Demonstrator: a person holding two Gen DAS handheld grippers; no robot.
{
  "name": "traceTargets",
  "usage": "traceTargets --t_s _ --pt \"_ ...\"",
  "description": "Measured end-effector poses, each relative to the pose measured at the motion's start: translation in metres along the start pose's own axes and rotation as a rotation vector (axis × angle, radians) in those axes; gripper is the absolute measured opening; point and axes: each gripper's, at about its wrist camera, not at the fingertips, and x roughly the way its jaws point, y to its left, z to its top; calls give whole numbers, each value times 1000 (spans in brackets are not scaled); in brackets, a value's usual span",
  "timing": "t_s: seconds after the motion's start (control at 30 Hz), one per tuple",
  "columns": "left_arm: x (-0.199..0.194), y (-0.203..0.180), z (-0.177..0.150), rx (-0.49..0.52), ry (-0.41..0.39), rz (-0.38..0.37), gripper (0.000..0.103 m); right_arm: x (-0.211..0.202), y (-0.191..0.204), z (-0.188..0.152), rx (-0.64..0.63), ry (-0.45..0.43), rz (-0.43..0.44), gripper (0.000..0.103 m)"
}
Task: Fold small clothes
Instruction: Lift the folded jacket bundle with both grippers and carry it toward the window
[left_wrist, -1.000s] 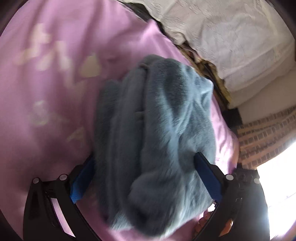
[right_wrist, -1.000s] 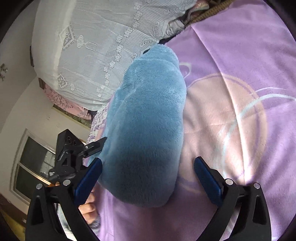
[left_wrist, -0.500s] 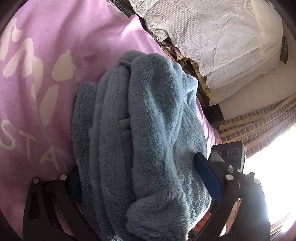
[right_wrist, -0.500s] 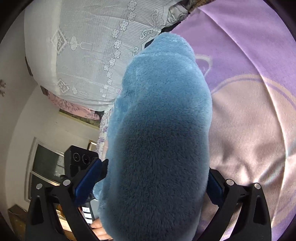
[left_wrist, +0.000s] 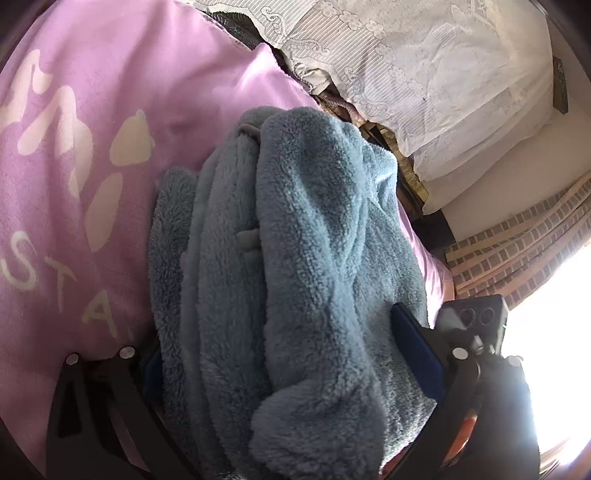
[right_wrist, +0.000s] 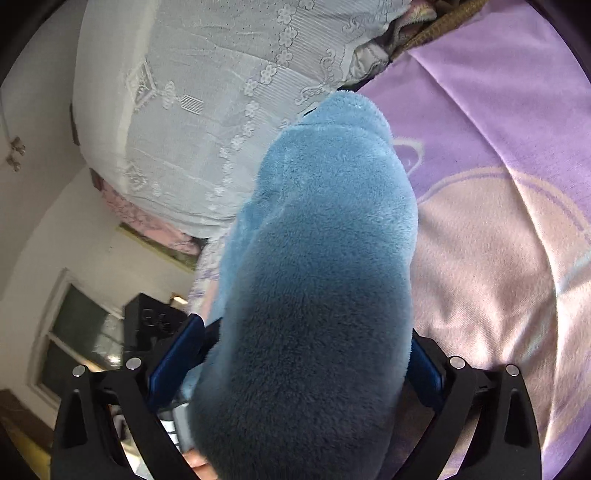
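A folded blue fleece garment (left_wrist: 295, 258) lies as a thick bundle on the purple blanket (left_wrist: 92, 110). It fills the gap between the blue pads of my left gripper (left_wrist: 288, 358), whose jaws stand wide on both sides of it. In the right wrist view the same garment (right_wrist: 317, 277) sits between the pads of my right gripper (right_wrist: 295, 362), jaws also wide around it. The two grippers face each other from opposite ends of the bundle. The other gripper shows in each view, in the left wrist view (left_wrist: 476, 325) and in the right wrist view (right_wrist: 147, 321).
White lace-covered pillows (left_wrist: 424, 74) lie at the head of the bed, also in the right wrist view (right_wrist: 203, 110). A brick-patterned wall (left_wrist: 517, 240) and bright window are to the right. The blanket bears a pink print (right_wrist: 498, 258).
Both grippers have moved in along the garment, so the bundle now fills the space between each pair of pads. The garment looks a little more bunched.
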Motion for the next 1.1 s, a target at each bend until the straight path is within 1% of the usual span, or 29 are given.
traceTargets --t_s 0.03,0.07,0.13,0.2,0.27,0.33,0.43,0.5,0.6,0.63,0.7,0.77,0.83,0.9,1.0,1.1 --pt "-1 1 0 -9 3 -12 99 -8 -8 2 50 -11 60 99" --pt "-1 1 1 -19 5 -21 99 -17 -15 1 97 -41 110 99" --pt "-2 2 2 -41 8 -49 99 -32 -33 -1 209 -122 240 99" --pt "-4 5 2 -50 11 -69 99 -37 -45 -2 258 -161 318 99" --pt "-2 5 3 -53 16 -72 99 -35 -52 1 294 -175 369 99" --pt "0 4 6 -49 20 -70 99 -28 -56 10 340 -138 372 99" --pt "-1 6 8 -67 13 -90 99 -21 -60 25 419 -59 338 99" --pt "-3 8 9 -79 7 -115 99 -13 -55 32 441 20 284 99" --pt "-5 9 9 -80 6 -143 99 -18 -45 36 458 135 114 99" --pt "-5 9 8 -78 7 -148 99 -20 -40 36 448 155 71 99" --pt "-2 6 7 -63 17 -139 99 -22 -37 30 410 128 47 99" --pt "1 0 4 -31 36 -115 98 -13 -28 27 338 121 -8 99" --pt "4 -5 3 -5 49 -91 99 5 -12 27 261 146 -115 100" --pt "5 -4 4 -4 55 -81 98 22 1 26 182 160 -166 100" --pt "7 -2 8 -14 51 -82 98 28 8 24 123 116 -173 100" --pt "7 -4 7 -5 43 -75 99 29 11 20 63 91 -134 100"
